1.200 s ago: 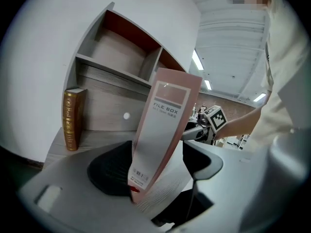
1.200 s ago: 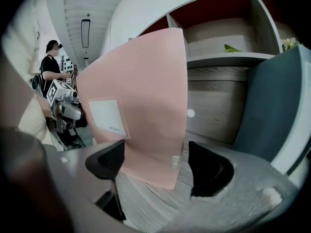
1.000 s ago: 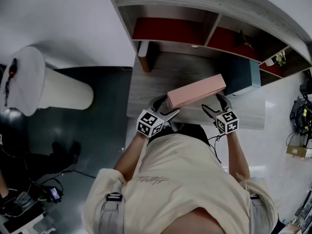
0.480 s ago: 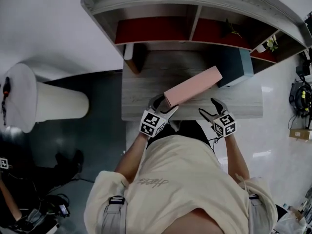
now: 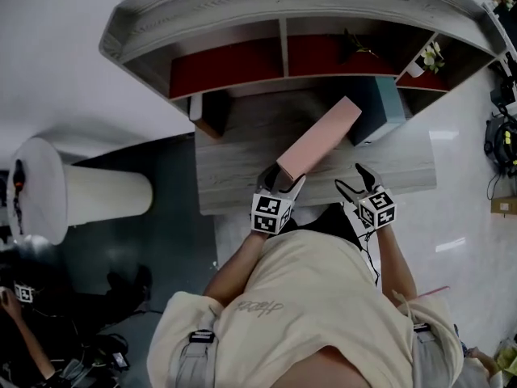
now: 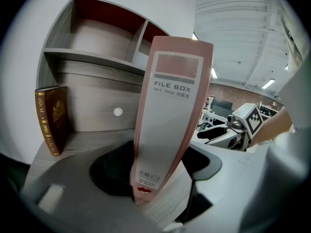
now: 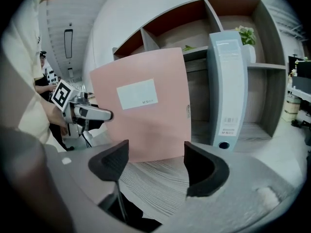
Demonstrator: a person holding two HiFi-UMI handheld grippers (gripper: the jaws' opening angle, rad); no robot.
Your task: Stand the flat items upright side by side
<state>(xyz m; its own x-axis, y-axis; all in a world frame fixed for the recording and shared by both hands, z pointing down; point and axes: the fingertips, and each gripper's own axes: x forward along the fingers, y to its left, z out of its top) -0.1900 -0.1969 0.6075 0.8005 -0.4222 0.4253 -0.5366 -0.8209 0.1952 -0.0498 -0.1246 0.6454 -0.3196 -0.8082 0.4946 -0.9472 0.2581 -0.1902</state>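
The left gripper (image 5: 280,178) clamps the pink file box (image 5: 320,144) upright on the desk (image 5: 230,168); the right gripper (image 5: 351,178) gapes wide, empty.

You have swung the pink file box (image 5: 317,147) round on the desk (image 5: 234,168): it lay nearly crosswise and now points steeply toward the blue-grey file box (image 5: 380,107). Your left gripper (image 5: 280,186) has shifted right with its near end, jaws narrowed and apparently pressing it. Your right gripper (image 5: 351,180), jaws also narrower, now sits clear of it.

Wood-grain desk (image 5: 234,172), curved shelf unit (image 5: 283,6) with red back panels, potted plant (image 5: 432,55) in one cubby, white cylinder (image 5: 105,196) nearby
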